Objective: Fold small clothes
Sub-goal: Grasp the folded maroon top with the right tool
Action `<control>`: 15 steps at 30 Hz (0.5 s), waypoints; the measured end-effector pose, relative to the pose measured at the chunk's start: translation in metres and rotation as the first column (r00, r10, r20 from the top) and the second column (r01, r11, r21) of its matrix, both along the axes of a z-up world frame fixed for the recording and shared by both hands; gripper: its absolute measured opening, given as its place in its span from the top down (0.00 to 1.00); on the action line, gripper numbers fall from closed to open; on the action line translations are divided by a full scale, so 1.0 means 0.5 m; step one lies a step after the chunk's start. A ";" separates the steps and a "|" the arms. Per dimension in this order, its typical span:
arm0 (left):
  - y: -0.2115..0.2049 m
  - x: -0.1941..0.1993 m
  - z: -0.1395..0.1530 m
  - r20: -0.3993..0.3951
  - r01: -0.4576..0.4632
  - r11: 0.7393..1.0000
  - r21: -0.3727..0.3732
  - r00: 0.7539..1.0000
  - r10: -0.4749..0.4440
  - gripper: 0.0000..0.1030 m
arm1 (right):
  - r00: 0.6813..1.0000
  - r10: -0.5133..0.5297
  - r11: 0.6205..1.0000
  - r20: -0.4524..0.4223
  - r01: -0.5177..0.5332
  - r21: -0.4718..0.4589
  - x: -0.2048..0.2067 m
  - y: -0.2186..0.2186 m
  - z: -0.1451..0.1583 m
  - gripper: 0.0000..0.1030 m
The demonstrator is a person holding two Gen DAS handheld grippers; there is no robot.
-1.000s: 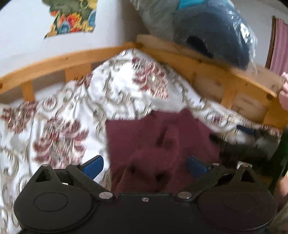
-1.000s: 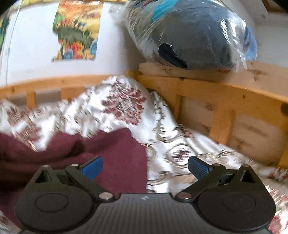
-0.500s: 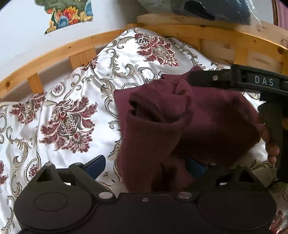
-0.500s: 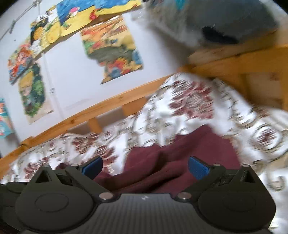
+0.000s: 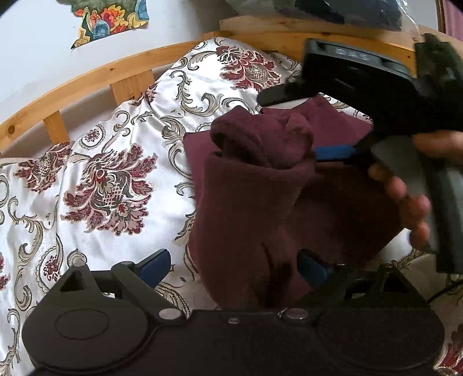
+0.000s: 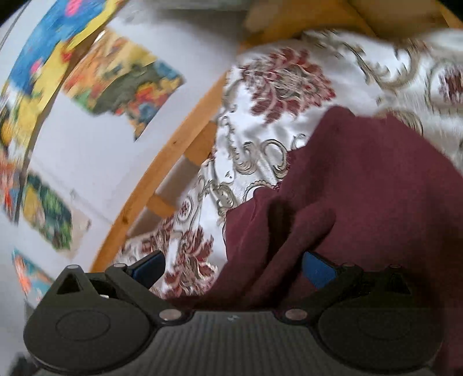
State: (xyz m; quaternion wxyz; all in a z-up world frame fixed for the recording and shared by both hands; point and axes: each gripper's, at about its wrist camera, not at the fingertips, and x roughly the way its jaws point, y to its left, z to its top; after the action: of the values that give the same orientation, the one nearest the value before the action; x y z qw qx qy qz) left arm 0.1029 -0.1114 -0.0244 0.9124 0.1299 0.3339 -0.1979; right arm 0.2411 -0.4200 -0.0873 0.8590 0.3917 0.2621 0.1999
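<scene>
A dark maroon garment (image 5: 260, 202) lies bunched on a white floral bedspread (image 5: 110, 179). My left gripper (image 5: 231, 266) is open, its blue pads wide apart, with the garment's near fold lying between them. The right gripper (image 5: 332, 151) shows in the left wrist view, coming in from the right over the garment's raised top fold, held by a hand (image 5: 411, 196). In the right wrist view the right gripper (image 6: 231, 267) is open, tilted, with the maroon cloth (image 6: 347, 202) lying between and beyond its pads.
A wooden bed rail (image 5: 115, 78) runs behind the bedspread, with a white wall and colourful posters (image 6: 121, 84) beyond. A plastic-wrapped dark bundle (image 5: 347, 11) sits on the headboard at the top right.
The right gripper has swung left and rolled, coming closer over the garment's top fold. The left gripper stays open near the garment's front edge. The garment's top is bunched higher.
</scene>
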 end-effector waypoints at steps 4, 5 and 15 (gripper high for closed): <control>0.004 -0.001 -0.001 -0.015 0.041 0.998 -0.052 0.999 -0.042 0.18 | 1.000 -0.030 0.999 0.005 0.030 -0.027 0.004 0.009 -0.007 0.00; 0.002 -0.003 -0.001 -0.014 0.054 0.996 -0.065 0.998 -0.055 0.18 | 1.000 -0.027 0.999 0.017 0.027 -0.042 0.001 0.011 -0.006 0.03; -0.023 -0.019 0.006 0.026 0.123 0.989 -0.077 0.992 -0.121 0.29 | 0.999 -0.039 0.990 0.023 0.042 -0.132 0.001 -0.009 0.004 0.77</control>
State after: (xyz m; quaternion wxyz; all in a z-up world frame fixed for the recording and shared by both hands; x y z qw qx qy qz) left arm 0.0935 -0.1229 -0.0216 0.9066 0.1162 0.3074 -0.2648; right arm 0.2418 -0.4243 -0.0853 0.8896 0.3372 0.2581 0.1685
